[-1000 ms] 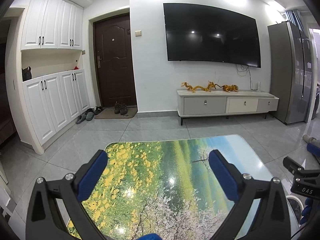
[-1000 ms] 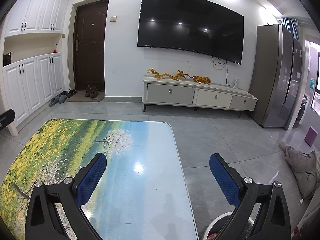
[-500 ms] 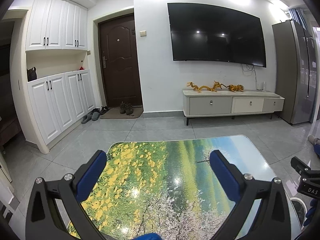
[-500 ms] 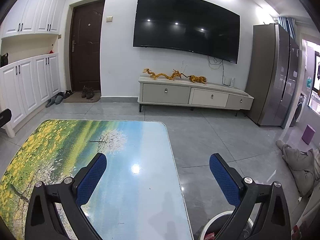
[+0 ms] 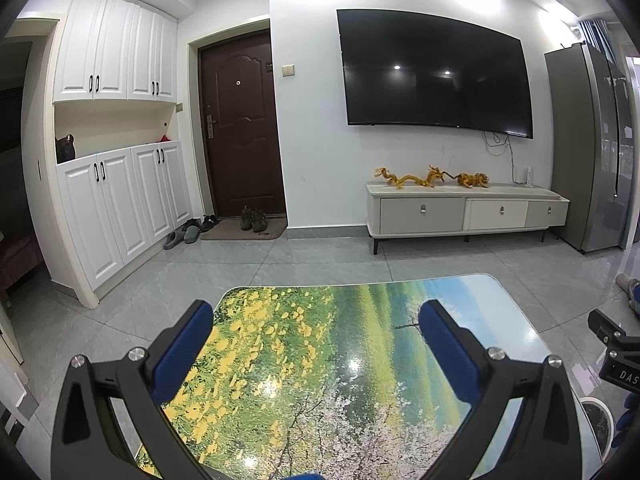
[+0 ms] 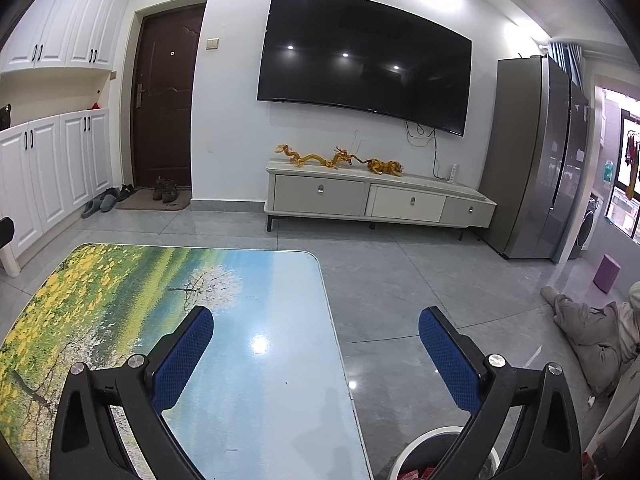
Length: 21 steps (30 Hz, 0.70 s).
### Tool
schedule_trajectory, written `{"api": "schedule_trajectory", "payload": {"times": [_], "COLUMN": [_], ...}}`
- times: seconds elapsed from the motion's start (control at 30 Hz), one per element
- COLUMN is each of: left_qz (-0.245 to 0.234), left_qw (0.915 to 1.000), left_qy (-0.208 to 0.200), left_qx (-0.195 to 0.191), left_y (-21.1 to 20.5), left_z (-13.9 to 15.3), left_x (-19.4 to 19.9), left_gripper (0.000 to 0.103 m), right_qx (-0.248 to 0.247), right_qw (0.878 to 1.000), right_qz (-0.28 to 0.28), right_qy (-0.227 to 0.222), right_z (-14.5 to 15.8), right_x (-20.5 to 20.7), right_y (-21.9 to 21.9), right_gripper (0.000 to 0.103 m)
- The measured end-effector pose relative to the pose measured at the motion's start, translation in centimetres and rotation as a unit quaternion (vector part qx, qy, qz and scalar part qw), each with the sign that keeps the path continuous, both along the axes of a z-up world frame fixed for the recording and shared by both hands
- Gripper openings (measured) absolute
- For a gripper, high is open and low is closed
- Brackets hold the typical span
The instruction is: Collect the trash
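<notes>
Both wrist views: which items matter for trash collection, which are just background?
Job:
left gripper, open
right gripper, open
white bin beside the table

Background:
TV
dragon figurines
shoes
clothes on the floor

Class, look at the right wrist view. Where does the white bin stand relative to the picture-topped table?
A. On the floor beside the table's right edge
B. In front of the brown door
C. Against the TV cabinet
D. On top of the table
A: the bin's white rim shows low on the grey floor, just right of the table edge, behind the right tongs.
</notes>
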<state>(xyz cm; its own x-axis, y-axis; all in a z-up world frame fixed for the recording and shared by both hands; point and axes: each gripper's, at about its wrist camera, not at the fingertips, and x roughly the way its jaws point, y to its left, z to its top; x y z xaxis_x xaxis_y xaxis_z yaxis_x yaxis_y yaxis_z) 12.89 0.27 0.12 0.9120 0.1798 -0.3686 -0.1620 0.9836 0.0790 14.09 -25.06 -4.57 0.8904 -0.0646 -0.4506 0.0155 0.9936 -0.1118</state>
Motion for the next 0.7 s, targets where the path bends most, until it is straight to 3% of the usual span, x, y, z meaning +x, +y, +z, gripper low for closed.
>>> {"api": "schedule_trajectory", "payload": {"times": [0.7], "left_qz": [-0.013], "left_qw": [0.9999], "left_qy": [0.004], "left_qx": [-0.005], "left_y": [-0.15], "left_z": [-0.42], "left_x": [-0.06], "left_gripper": [0.103], "right_qx": [0.003], "right_qw": [1.000], "right_qz": [-0.008], "right_qy": [0.004], "right_z": [-0.31], "right_x": [-0.28], "right_y": [-0.63], "right_gripper": [0.103]}}
